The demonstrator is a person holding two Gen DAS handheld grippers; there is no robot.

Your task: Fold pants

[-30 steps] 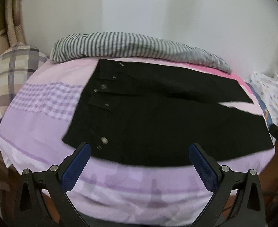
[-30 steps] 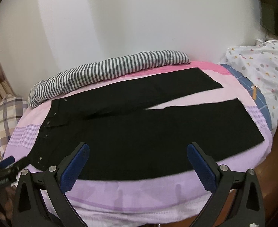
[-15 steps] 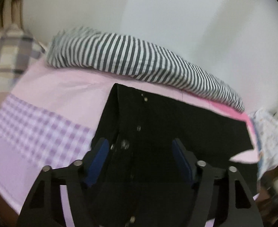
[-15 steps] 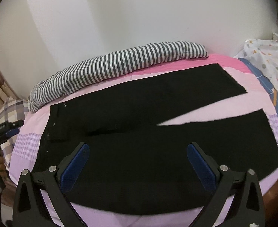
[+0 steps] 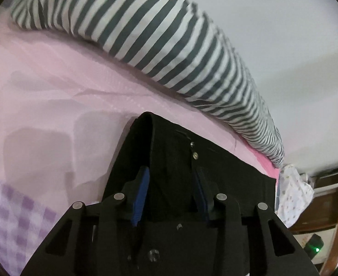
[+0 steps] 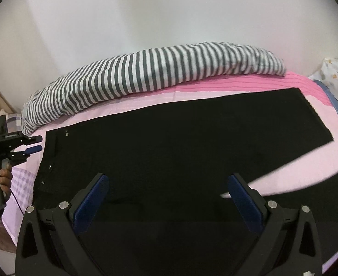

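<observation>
Black pants (image 6: 169, 151) lie flat on the pink bed, waistband to the left, two legs running right. My left gripper (image 5: 171, 179) sits at the far corner of the waistband (image 5: 150, 133), its blue pads (image 5: 143, 184) partly closed with black cloth between them; the jaws have not met. In the right wrist view the left gripper (image 6: 36, 143) shows at the waistband's left edge, held by a hand. My right gripper (image 6: 169, 184) is wide open and empty, low over the middle of the pants near the crotch.
A grey-and-white striped blanket roll (image 6: 145, 78) lies along the white wall behind the pants. A white patterned pillow (image 6: 336, 73) is at the right, a plaid pillow (image 6: 12, 122) at the left. The pink sheet (image 5: 53, 87) surrounds the waistband.
Both grippers have moved forward and lower toward the pants. The left gripper has reached the waistband's far corner and narrowed its jaws around it. The right gripper stays open.
</observation>
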